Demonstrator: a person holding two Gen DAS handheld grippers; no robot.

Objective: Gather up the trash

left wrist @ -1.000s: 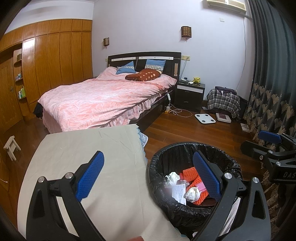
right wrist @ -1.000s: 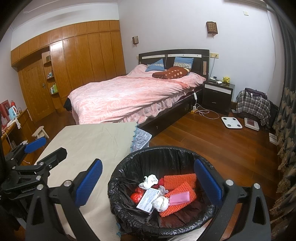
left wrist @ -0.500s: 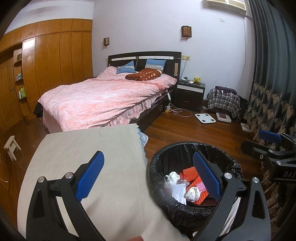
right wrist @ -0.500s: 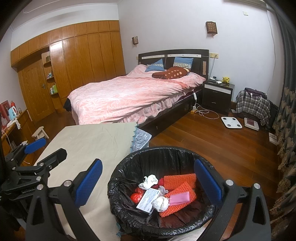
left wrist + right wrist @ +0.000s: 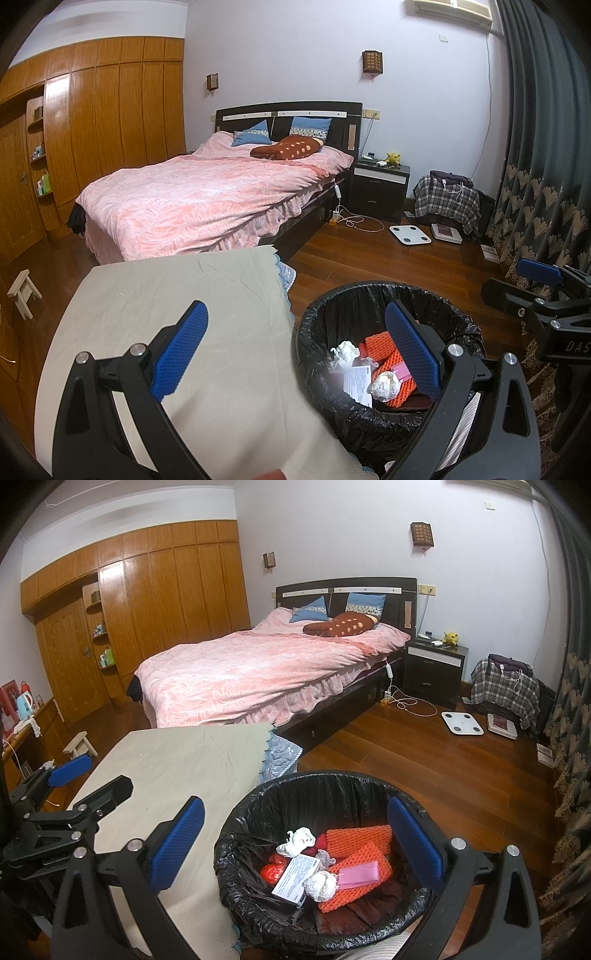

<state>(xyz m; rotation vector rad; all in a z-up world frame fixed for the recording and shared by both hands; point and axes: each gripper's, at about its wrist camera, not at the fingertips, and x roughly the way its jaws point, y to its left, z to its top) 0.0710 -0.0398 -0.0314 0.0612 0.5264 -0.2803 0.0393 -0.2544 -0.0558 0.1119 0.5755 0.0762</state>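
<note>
The trash bin (image 5: 258, 849), lined with a black bag, stands upright on the wooden floor (image 5: 443, 775), touching the right edge of the cloth-covered desk (image 5: 166, 295), its mouth facing up. Inside lie the collected pieces: a white printed box (image 5: 295, 880) whose long axis runs diagonally from lower left to upper right, two orange foam nets (image 5: 360, 840), a pink flat packet (image 5: 358, 875) lying almost crosswise on the nearer net, and crumpled white tissues (image 5: 301, 840).

The left gripper (image 5: 295, 350) hangs over the desk's edge and the bin's rim, its jaws spread wide and empty. The right gripper (image 5: 295, 845) hangs above the bin, jaws likewise released, straddling the opening with nothing between them. Each gripper shows at the edge of the other's view. Behind stands a bed (image 5: 258, 672) with a pink cover.
</note>
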